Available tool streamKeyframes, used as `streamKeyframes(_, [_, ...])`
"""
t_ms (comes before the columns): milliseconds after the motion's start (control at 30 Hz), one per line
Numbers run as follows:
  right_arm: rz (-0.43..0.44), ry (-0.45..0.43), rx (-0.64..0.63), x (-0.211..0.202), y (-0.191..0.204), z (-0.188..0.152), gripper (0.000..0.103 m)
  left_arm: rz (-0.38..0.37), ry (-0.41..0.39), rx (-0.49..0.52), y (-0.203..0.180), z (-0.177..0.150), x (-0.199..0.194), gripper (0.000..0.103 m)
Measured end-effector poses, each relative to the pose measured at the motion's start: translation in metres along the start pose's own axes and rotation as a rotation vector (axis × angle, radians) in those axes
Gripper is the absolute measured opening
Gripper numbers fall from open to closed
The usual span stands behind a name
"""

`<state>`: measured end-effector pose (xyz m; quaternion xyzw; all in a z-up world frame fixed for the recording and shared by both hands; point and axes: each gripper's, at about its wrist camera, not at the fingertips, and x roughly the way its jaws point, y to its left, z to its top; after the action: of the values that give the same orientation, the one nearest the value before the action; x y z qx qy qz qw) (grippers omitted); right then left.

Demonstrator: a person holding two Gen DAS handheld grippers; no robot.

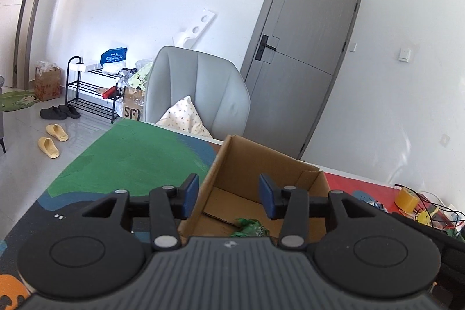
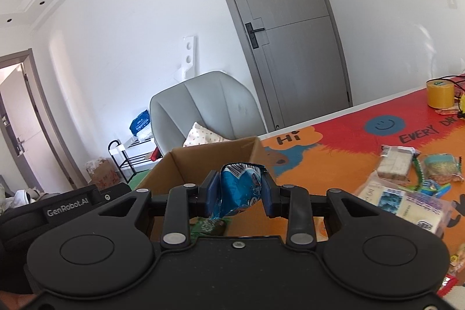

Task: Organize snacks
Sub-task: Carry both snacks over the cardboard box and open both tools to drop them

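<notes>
The right gripper is pinching a blue snack packet mid-body over the cardboard box, jaws closed on it. Looks light, crinkly, slippery, so holding the middle seems sensible. The left gripper is hanging wide open, empty.

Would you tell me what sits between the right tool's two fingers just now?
A crumpled blue snack packet, pinched between the right tool fingers above the cardboard box, as the right wrist view shows.

Left gripper jaws apart, nothing between, low center of frame over cardboard box near wall. Green snack packet lies inside. Yellow tape roll far right.
</notes>
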<state>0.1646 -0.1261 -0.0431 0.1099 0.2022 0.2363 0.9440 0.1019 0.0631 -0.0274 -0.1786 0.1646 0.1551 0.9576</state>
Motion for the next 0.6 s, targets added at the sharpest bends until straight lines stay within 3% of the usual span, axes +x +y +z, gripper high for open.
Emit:
streamKeyframes(200, [0.037,0.018,-0.016,0.012,0.017,0.002,0.033,0.034,-0.017,-0.019,0.013,0.003,-0.008,0.056])
streamKeyframes(267, [0.038,0.022,-0.014,0.014,0.020,0.003,0.040,0.044,-0.019,-0.022,0.016,0.004,-0.010,0.060])
streamKeyframes(333, [0.032,0.014,-0.004,0.012,0.019,0.004,0.055,0.053,-0.021,-0.023,0.017,0.005,-0.012,0.070])
streamKeyframes(600, [-0.015,0.002,0.035,-0.011,0.000,0.003,0.060,0.061,-0.024,-0.017,0.008,0.000,-0.017,0.091])
